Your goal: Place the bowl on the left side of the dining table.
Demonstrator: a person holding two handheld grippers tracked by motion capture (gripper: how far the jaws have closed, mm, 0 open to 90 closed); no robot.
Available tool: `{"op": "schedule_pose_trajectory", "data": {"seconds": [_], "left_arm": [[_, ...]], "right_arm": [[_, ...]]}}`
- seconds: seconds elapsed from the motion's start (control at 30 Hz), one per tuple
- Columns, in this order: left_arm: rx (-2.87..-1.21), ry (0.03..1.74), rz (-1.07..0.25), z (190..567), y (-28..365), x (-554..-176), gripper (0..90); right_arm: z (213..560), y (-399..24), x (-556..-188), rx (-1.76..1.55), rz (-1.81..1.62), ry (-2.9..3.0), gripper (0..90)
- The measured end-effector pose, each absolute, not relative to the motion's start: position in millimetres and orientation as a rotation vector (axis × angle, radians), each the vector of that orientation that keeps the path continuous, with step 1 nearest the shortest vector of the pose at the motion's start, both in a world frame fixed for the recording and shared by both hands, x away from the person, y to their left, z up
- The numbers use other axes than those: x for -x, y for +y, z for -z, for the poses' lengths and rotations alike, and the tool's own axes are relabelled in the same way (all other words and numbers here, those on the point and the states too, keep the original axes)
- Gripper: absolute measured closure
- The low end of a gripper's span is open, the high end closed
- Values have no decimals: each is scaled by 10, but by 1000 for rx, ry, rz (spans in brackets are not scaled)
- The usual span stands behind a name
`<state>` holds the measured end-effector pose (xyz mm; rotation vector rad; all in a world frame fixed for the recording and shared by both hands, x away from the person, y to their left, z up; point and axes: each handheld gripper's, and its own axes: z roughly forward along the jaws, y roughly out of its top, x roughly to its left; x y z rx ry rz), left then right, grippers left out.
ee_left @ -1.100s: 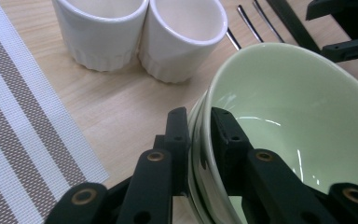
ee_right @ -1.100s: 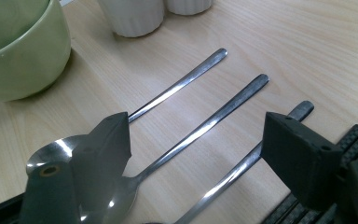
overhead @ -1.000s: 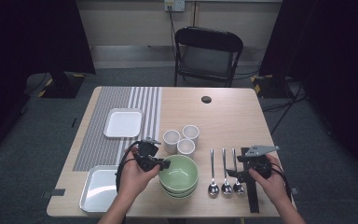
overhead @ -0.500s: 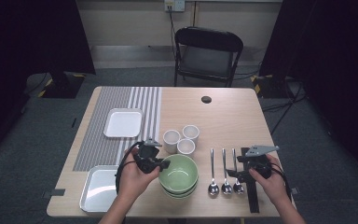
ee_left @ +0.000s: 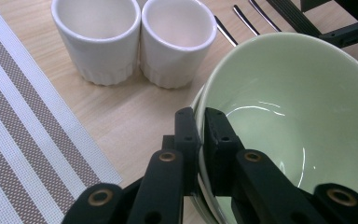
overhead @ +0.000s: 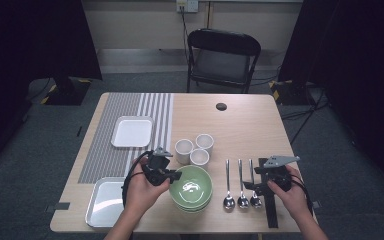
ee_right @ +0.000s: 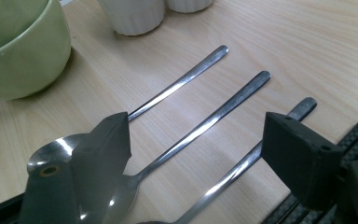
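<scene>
Left gripper, lower centre of the left gripper view: jaws have just been closing and now clamp the near rim of the green bowl, one jaw outside the wall, one inside. The bowl sits atop a stack whose lower bowls are hidden apart from a thin edge at its rim; its right side is cut off by the frame. In the high view the stack stands at lower centre of the tabletop, with the left hand covering most of that gripper. Three white cups stand just above the bowls; three spoons lie to their right. Right gripper, jaws wide and holding nothing, hovers over the spoons, whose bowls are partly hidden behind the left jaw.
</scene>
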<state>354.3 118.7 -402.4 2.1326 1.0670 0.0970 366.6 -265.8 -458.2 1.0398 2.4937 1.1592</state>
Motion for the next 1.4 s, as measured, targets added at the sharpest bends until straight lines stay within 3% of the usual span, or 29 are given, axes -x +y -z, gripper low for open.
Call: {"op": "schedule_pose_trajectory", "data": {"seconds": [1.4], "left_arm": [[-2086, 1077, -57, 3655, 1400, -3616, 856]], "right_arm": [[4582, -2697, -3675, -1055, -1172, 2482, 232]]}}
